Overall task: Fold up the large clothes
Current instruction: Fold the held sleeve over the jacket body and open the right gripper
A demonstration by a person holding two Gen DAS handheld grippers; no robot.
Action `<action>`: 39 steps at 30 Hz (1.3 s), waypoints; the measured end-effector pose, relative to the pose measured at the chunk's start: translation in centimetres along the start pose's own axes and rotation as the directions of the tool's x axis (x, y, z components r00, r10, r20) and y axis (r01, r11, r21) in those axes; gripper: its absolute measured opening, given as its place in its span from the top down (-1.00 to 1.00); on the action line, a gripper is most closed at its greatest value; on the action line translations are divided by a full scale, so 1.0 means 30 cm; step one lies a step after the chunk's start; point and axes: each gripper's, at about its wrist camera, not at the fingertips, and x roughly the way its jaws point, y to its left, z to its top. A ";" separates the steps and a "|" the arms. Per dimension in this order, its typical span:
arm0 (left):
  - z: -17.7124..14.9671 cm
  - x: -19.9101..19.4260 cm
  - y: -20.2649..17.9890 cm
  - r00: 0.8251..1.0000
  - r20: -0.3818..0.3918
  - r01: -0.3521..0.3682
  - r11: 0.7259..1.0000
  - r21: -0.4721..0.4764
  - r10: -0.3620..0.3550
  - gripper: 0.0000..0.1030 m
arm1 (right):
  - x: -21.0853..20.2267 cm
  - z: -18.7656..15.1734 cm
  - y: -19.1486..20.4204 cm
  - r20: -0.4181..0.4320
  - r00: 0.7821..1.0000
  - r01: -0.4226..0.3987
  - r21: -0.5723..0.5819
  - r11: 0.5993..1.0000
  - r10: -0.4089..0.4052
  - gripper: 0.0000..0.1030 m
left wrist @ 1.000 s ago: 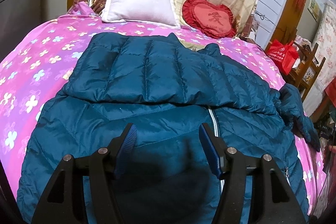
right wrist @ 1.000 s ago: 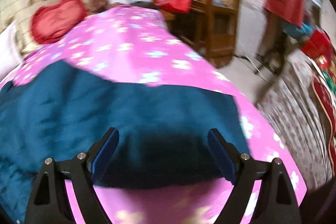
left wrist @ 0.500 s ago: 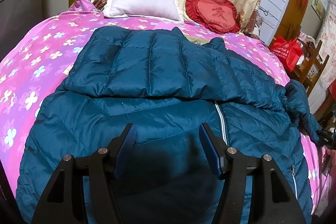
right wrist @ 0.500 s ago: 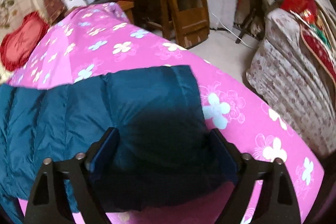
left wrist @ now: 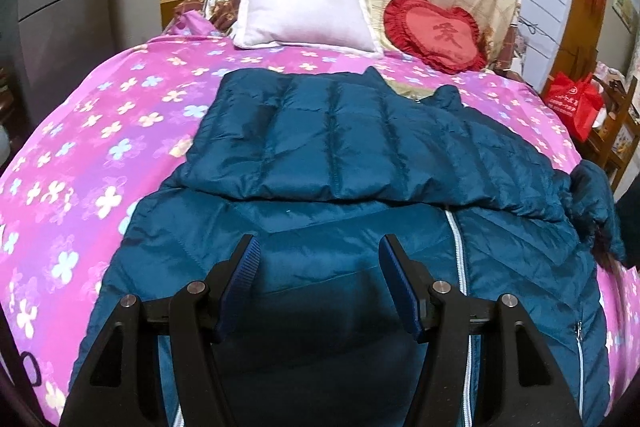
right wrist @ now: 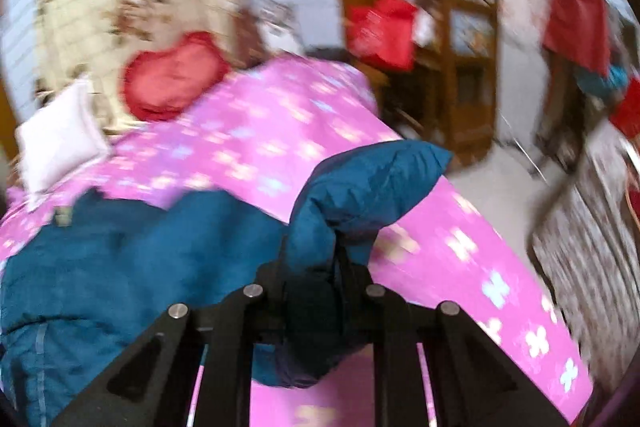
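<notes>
A large teal quilted down jacket (left wrist: 332, 155) lies zipped and face up on the pink flowered bed (left wrist: 80, 155). One sleeve is folded across its chest. My left gripper (left wrist: 316, 259) hovers open and empty over the jacket's lower front, left of the zip. My right gripper (right wrist: 336, 267) is shut on the other sleeve's cuff (right wrist: 372, 183) and holds it lifted off the bed at the right side. The jacket body (right wrist: 120, 267) lies to its left. The right wrist view is blurred.
A white pillow (left wrist: 304, 11) and a red heart cushion (left wrist: 436, 31) lie at the head of the bed. A red bag (left wrist: 576, 103) and a wooden shelf (right wrist: 468, 67) stand right of the bed. Patterned furniture (right wrist: 592, 247) stands beyond the floor gap.
My right gripper closed on the sleeve cuff and lifted it off the bed, swinging toward the jacket. My left gripper rose and drew back slightly, staying open.
</notes>
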 end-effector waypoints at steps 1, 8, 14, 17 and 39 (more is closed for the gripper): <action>0.000 -0.003 0.003 1.000 0.000 -0.001 1.000 -0.002 0.001 0.16 | -0.019 0.018 0.045 0.010 1.000 -0.020 -0.024 0.999 0.021 0.66; 0.010 -0.024 0.042 1.000 0.019 -0.004 1.000 -0.023 0.004 0.16 | -0.142 0.097 0.546 0.027 0.977 -0.194 -0.291 0.937 0.211 0.66; 0.005 -0.028 0.071 1.000 0.015 -0.007 1.000 -0.029 0.007 0.16 | -0.168 0.067 0.972 -0.034 0.937 -0.329 -0.419 0.847 0.347 0.66; 0.007 -0.033 0.100 1.000 0.022 -0.012 0.999 -0.049 0.014 0.16 | -0.156 0.014 1.198 -0.094 0.905 -0.409 -0.455 0.791 0.415 0.67; 0.032 0.005 0.166 0.990 0.022 0.143 0.976 -0.166 -0.141 0.15 | 0.007 -0.207 1.488 -0.313 0.731 -0.680 -0.268 0.682 0.606 -0.20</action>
